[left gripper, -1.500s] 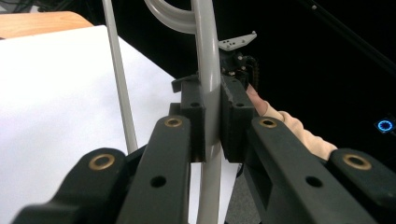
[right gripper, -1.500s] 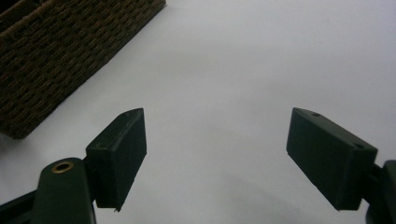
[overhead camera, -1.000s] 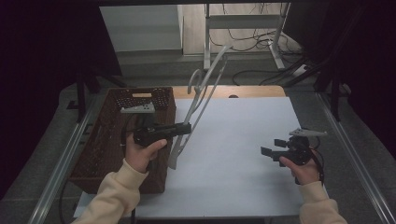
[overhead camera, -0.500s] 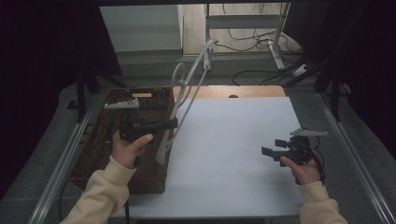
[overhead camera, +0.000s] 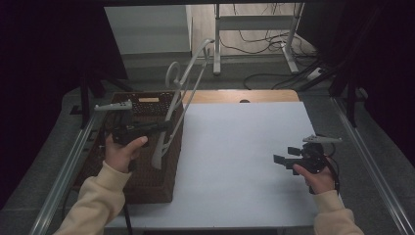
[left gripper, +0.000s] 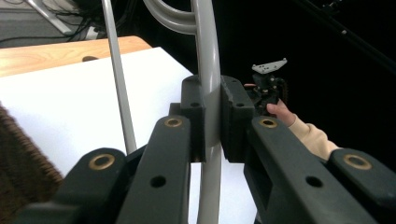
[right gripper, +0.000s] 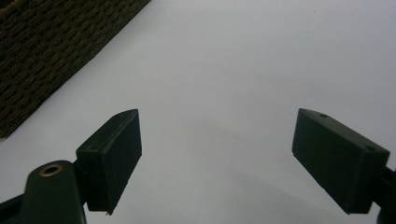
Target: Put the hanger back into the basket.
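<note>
White tabletop (overhead camera: 244, 161); grey hanger (left gripper: 208, 70) between left claw (left gripper: 212, 116) jaws.

Dark room, cables (overhead camera: 254, 46) across grey floor (overhead camera: 147, 68)

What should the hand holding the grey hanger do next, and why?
Probably lower it: the left gripper is shut on the grey hanger, held above the brown woven basket. The right gripper is open over the white table.

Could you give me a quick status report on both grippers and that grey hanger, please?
Left gripper shut on grey hanger, held over the wicker basket. Right gripper open, empty, above the white table. Nothing in the way.
</note>
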### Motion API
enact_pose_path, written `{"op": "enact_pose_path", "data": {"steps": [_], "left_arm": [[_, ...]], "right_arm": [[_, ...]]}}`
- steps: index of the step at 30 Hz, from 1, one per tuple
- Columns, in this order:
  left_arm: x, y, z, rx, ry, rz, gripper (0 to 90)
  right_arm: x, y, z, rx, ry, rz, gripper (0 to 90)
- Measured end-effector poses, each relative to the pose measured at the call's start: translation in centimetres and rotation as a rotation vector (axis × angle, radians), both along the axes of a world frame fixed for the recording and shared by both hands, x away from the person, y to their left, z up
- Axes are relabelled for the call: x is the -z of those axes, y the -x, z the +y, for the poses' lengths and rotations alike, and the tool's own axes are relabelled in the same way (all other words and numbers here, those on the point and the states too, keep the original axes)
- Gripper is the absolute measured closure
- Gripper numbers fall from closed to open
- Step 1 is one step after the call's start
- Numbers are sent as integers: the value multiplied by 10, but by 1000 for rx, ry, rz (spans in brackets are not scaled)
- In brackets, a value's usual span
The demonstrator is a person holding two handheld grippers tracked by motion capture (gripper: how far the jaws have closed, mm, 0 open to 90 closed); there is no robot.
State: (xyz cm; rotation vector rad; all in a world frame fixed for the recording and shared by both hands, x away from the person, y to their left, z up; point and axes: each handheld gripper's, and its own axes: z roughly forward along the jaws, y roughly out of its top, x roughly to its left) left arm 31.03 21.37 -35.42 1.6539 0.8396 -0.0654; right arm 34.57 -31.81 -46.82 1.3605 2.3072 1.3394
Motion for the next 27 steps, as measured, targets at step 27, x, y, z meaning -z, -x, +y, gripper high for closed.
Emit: {"op": "enact_pose_path", "data": {"steps": [27], "left_arm": [[8, -2, 48, -59, -58, 32, 820]], "right_arm": [[3, 0, 2, 4, 25, 7, 157]]}}
